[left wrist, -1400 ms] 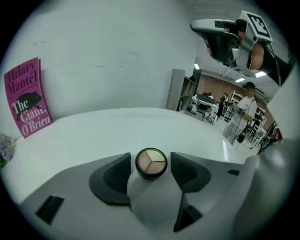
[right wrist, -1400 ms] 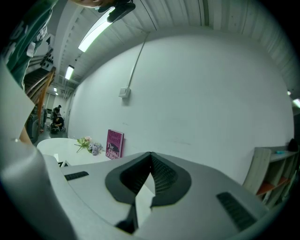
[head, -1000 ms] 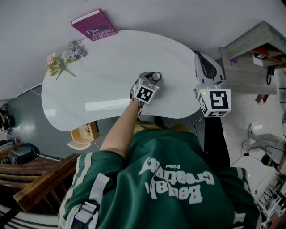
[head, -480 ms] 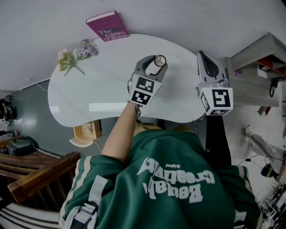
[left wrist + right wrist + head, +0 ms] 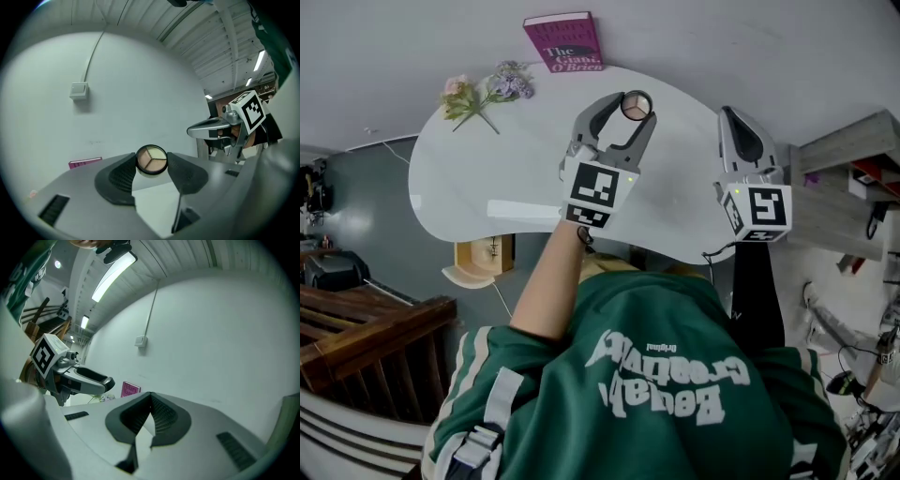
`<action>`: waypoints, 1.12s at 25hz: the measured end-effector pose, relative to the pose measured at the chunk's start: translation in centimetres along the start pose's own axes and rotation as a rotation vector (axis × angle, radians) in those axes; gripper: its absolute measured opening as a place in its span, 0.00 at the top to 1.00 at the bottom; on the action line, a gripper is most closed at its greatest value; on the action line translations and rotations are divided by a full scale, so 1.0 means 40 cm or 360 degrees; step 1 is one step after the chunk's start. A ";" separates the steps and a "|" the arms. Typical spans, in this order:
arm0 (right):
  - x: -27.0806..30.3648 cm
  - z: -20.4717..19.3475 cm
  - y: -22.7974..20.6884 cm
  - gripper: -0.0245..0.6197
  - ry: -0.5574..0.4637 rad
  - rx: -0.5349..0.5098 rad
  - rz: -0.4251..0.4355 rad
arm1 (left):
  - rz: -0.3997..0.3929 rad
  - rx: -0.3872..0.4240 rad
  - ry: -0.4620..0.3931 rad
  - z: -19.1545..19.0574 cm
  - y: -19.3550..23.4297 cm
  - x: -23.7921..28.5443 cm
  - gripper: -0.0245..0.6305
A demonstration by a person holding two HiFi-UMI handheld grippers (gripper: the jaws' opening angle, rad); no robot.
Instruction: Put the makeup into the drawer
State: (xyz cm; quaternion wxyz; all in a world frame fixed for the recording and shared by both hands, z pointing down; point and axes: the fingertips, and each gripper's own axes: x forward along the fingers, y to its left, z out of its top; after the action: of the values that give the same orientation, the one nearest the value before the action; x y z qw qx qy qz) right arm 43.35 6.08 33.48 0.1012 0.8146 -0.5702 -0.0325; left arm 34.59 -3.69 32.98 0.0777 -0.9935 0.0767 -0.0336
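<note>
The left gripper pinches a round eyeshadow compact between the tips of its dark ribbed pads, one pad on each side of the black rim. The compact's face is turned back toward the gripper's own camera and shows three wedges of powder: pale, beige and tan. The jaws stand fairly wide around it. In the head view the compact is held up over the far part of the white kidney-shaped table, clear of the tabletop, with the marker cube behind the jaws and a bare forearm running back to a green jacket.

The right gripper has its jaws pressed together with nothing between them. It sits beside the left one, over the table's right end, with its cube facing up.

Farther out, a magenta book lies at the table's far edge against the wall, and a sprig of artificial flowers lies to its left on the tabletop. A pale wooden box-like piece shows just below the table's near edge; whether it is the drawer cannot be told. A grey shelf unit stands to the right and dark wooden rails to the lower left. A switch box is fixed on the wall
</note>
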 end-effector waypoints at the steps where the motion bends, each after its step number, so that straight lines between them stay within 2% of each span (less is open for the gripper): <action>1: 0.014 0.006 0.021 0.95 -0.0005 -0.0005 0.0030 | 0.0026 -0.0001 0.0004 -0.003 0.019 -0.016 0.61; 8: 0.139 0.068 0.256 0.95 -0.0058 -0.0035 0.0316 | 0.0298 -0.0027 0.0077 -0.051 0.207 -0.203 0.61; 19: 0.285 0.178 0.816 0.95 -0.0167 -0.0102 0.0892 | 0.0797 -0.0054 0.0198 -0.131 0.509 -0.665 0.61; 28: 0.296 0.242 1.223 0.95 -0.0267 -0.0101 0.1295 | 0.1224 -0.0073 0.0272 -0.183 0.643 -1.061 0.61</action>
State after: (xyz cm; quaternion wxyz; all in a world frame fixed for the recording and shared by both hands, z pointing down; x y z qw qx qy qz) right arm 0.72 -22.36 34.66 0.0840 0.5138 -0.8506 -0.0736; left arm -11.63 -23.21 33.77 0.0559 -0.8872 0.4503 -0.0830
